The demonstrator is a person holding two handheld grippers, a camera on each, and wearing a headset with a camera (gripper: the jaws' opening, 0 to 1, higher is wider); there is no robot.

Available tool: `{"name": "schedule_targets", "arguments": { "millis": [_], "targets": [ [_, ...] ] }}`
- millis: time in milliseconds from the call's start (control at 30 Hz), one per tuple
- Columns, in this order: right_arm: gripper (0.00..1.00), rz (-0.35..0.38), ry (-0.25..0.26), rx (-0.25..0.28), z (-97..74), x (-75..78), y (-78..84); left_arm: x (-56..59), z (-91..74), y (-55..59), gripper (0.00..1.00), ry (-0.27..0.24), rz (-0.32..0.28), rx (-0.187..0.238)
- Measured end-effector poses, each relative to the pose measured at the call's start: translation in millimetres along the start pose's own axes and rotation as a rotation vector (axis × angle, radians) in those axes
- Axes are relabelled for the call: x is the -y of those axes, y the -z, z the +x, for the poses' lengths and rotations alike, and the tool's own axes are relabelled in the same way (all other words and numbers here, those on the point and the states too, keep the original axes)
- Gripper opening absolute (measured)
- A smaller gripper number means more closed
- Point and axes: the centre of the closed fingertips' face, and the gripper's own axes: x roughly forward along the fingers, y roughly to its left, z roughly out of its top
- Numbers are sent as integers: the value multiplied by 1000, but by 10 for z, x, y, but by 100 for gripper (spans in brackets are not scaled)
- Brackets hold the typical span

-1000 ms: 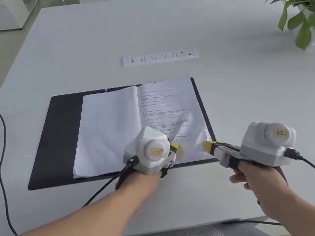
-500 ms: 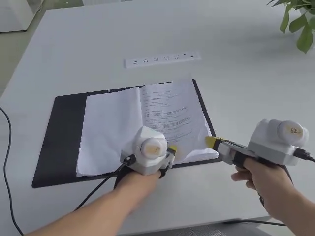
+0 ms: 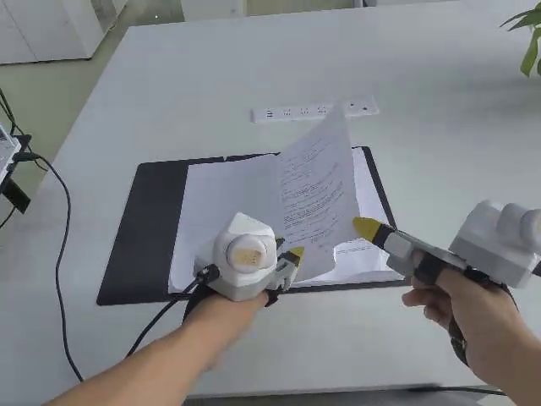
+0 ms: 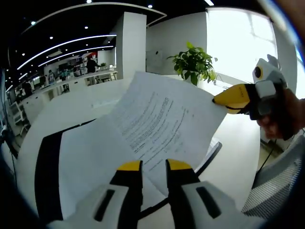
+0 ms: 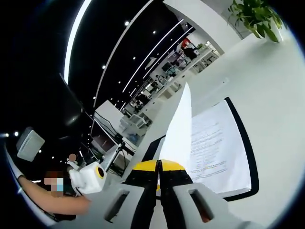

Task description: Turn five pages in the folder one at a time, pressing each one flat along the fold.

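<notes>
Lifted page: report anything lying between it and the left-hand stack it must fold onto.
Nothing lies on the left-hand stack. The left gripper sits by the fold at the front edge of the folder, possibly in the swing of the page.

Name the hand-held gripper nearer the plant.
Right. The right hand-held gripper, holding the page, is on the plant side of the folder; the left hand-held gripper is farther, mid-front.

White workbench (image 3: 423, 68), potted plant (image 4: 193, 62), bright ceiling strip lights.
</notes>
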Motion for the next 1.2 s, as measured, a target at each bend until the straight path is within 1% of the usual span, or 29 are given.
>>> {"name": "schedule_targets", "arguments": {
  "millis": [100, 133, 167, 233, 400, 467, 533, 633, 833, 967, 1000, 1033, 1200],
  "targets": [
    [0, 8, -32, 4, 85, -172, 22, -111, -149, -19, 17, -14, 1, 15],
    [0, 12, -43, 6, 111, -223, 27, -164, -213, -28, 17, -22, 2, 23],
    [0, 13, -50, 6, 136, -271, 35, -181, -235, -30, 17, -24, 2, 26],
    [0, 9, -71, 3, 219, -419, 68, -274, -346, -40, 17, -36, -7, 34],
    [0, -1, -115, -21, 456, -727, 187, -523, -610, -70, 17, -77, -23, 64],
    [0, -5, -128, -34, 531, -808, 231, -611, -704, -76, 17, -92, -26, 76],
    [0, -13, -139, -46, 618, -906, 283, -683, -776, -70, 17, -105, -34, 79],
    [0, -16, -154, -70, 744, -1026, 373, -818, -911, -35, 17, -127, -47, 86],
    [0, -13, -156, -123, 948, -1122, 569, -1042, -1131, 48, 17, -174, -71, 93],
    [0, -7, -153, -149, 1051, -1152, 669, -1153, -1216, 92, 17, -196, -87, 100],
    [0, -7, -152, -155, 1074, -1161, 694, -1170, -1232, 101, 17, -201, -93, 100],
    [0, -9, -151, -163, 1112, -1126, 692, -1186, -1249, 109, 17, -204, -94, 101],
    [0, -10, -143, -220, 1283, -1099, 872, -1271, -1349, 152, 17, -226, -109, 106]
  ]
}}
